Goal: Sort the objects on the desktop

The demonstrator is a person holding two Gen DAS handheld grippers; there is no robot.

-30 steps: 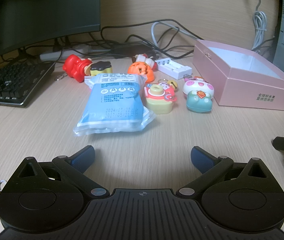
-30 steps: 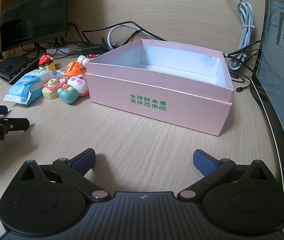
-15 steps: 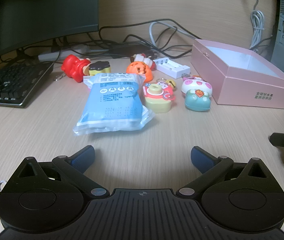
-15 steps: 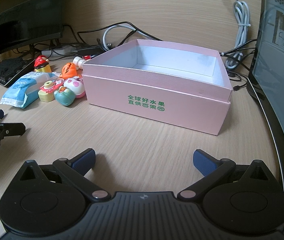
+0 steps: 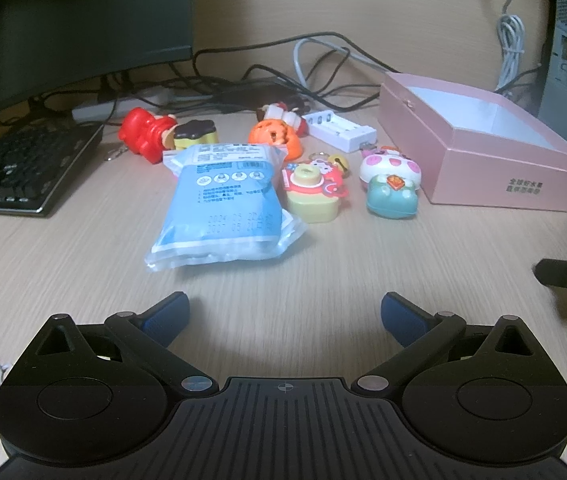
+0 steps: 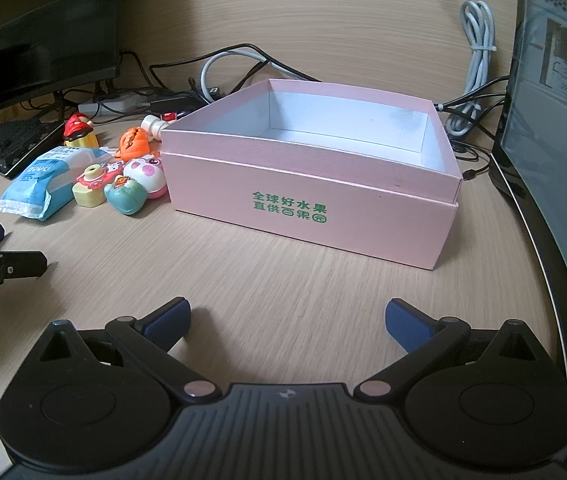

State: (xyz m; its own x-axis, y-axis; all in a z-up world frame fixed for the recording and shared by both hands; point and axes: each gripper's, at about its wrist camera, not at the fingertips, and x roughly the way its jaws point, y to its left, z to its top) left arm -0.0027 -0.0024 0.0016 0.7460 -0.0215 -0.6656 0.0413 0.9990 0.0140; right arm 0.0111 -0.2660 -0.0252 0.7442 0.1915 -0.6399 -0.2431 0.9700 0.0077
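Note:
A blue wet-wipes pack [image 5: 223, 204] lies on the desk ahead of my left gripper [image 5: 285, 314], which is open and empty. Around the pack lie a yellow camera toy [image 5: 313, 192], a pink-and-teal toy [image 5: 391, 184], an orange pumpkin toy [image 5: 275, 136], a red figure [image 5: 143, 136] and a white battery charger [image 5: 341, 128]. An open, empty pink box [image 6: 307, 200] stands right of them. My right gripper [image 6: 287, 320] is open and empty in front of the box. The toys also show left of the box in the right wrist view [image 6: 123, 184].
A black keyboard [image 5: 15, 168] and a dark monitor [image 5: 63, 28] stand at the left. Tangled cables [image 5: 283, 76] run along the back wall. A PC case with a glass side [image 6: 563, 120] stands at the right desk edge.
Both grippers have drawn back a little from the objects and stayed open. No object has moved.

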